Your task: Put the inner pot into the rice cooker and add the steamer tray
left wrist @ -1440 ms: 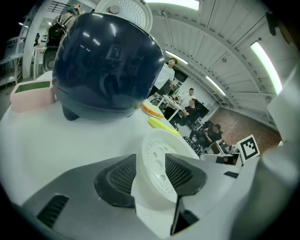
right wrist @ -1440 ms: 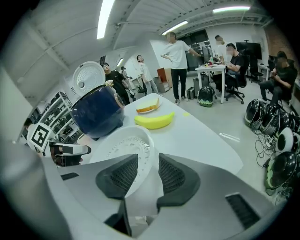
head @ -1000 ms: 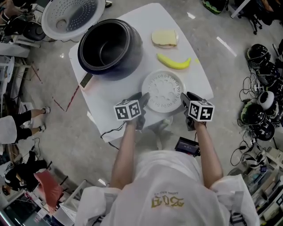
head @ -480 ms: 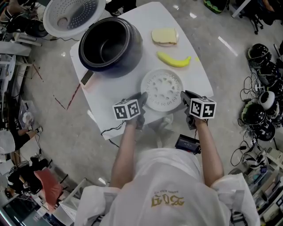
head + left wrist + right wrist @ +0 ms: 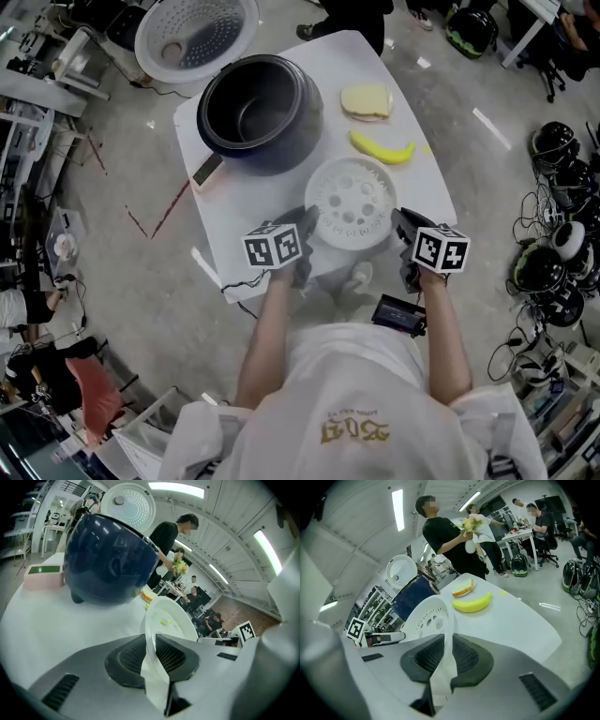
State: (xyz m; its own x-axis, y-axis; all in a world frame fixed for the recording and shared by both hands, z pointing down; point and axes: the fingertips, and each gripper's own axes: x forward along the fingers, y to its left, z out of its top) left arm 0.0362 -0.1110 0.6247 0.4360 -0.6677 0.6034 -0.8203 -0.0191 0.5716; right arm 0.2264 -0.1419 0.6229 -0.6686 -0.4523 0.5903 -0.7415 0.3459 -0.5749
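Between left tongs (image 5: 302,228) and right tongs (image 5: 403,228), jaws just closed pinching opposite rims, the round white perforated plastic steamer tray (image 5: 349,199) faces up; bare white table (image 5: 251,199) lies ahead, then the open dark blue rice cooker (image 5: 259,114).

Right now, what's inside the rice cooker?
From the head view, the rice cooker holds a dark, bare pot interior: no food, no steamer tray yet. Its near inner wall is hidden behind the rim.

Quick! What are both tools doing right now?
Left tool: just closed, clamped on the steamer tray rim.
Right tool: just closed, clamped on the steamer tray's opposite rim.
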